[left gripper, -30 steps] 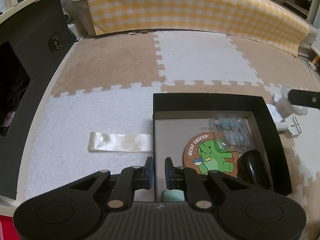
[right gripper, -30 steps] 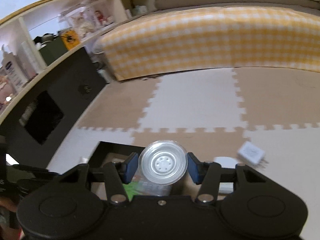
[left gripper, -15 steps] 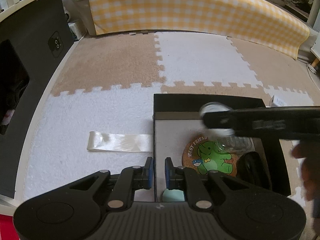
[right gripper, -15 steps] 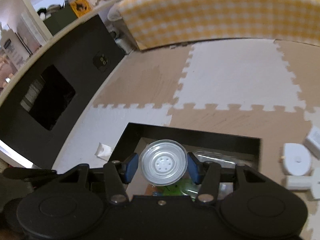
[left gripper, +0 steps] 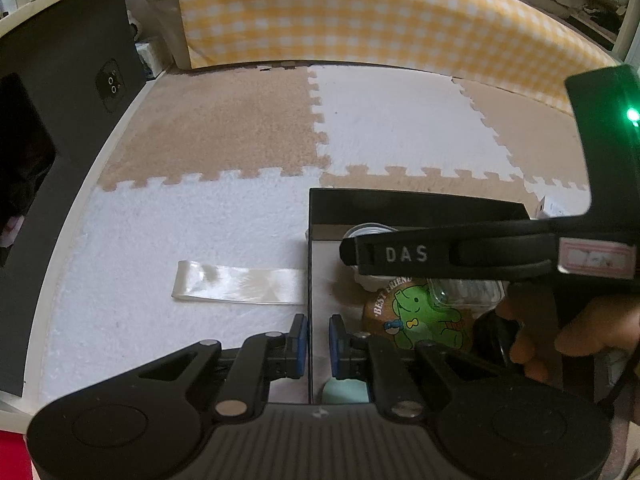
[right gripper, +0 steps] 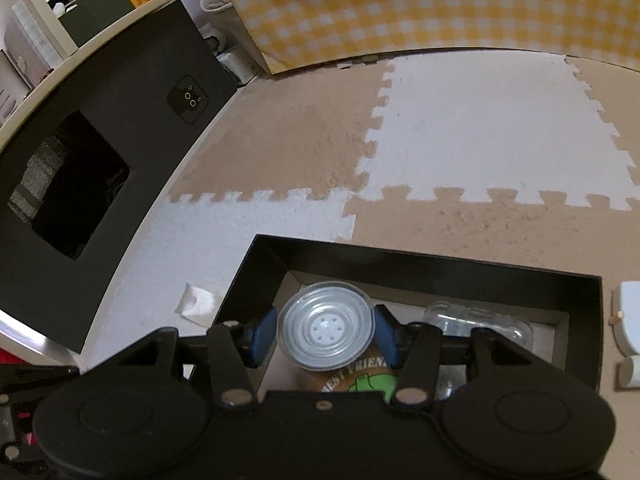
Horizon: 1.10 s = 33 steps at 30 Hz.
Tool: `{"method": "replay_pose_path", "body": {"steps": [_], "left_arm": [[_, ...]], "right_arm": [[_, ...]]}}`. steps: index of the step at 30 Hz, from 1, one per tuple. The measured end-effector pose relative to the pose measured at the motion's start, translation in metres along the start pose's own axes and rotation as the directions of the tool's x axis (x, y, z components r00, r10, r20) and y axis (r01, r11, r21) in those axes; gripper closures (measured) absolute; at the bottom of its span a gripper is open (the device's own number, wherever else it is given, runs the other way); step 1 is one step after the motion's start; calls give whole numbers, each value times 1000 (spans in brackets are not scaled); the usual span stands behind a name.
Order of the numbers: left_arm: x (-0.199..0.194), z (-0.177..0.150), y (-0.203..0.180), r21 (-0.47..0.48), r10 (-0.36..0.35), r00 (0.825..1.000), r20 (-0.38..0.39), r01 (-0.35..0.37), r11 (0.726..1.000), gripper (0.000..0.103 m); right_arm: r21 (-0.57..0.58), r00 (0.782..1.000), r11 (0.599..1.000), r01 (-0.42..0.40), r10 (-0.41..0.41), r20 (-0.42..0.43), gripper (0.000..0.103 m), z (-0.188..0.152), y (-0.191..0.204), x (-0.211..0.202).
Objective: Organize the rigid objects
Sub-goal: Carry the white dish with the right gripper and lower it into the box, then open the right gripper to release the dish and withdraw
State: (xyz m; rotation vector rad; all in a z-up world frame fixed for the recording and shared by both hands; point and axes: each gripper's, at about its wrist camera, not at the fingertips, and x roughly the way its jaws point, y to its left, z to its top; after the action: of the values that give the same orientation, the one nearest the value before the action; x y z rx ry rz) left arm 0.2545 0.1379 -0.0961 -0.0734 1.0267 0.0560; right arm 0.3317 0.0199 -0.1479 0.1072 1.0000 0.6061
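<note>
Right gripper (right gripper: 326,336): tilted down over the black box (right gripper: 460,270), pads clamped on a clear round disc (right gripper: 327,326), above the box floor near its left wall.
Left gripper (left gripper: 318,338): jaws narrow, straddling the box's left wall.
Open room: bare mat (left gripper: 400,120) beyond the box's far wall.

Right gripper (right gripper: 326,334) jaws clamped; left gripper (left gripper: 318,338) pinching.
</note>
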Motion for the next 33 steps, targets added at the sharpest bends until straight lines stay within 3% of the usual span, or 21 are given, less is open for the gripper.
{"method": "replay_pose_path", "body": {"steps": [15, 22, 33], "left_arm": [[-1, 1, 6, -20, -19, 1000, -4, 19, 1000, 99], [-1, 1, 5, -21, -17, 1000, -5, 17, 1000, 100], [0, 1, 4, -18, -6, 1000, -6, 6, 1000, 100]], "right_arm": [[26, 1000, 1000, 2, -2, 25, 53, 2, 3, 5], [36, 1000, 999, 4, -4, 24, 29, 0, 0, -11], [-54, 997, 998, -22, 26, 78, 4, 3, 1, -81]]}}
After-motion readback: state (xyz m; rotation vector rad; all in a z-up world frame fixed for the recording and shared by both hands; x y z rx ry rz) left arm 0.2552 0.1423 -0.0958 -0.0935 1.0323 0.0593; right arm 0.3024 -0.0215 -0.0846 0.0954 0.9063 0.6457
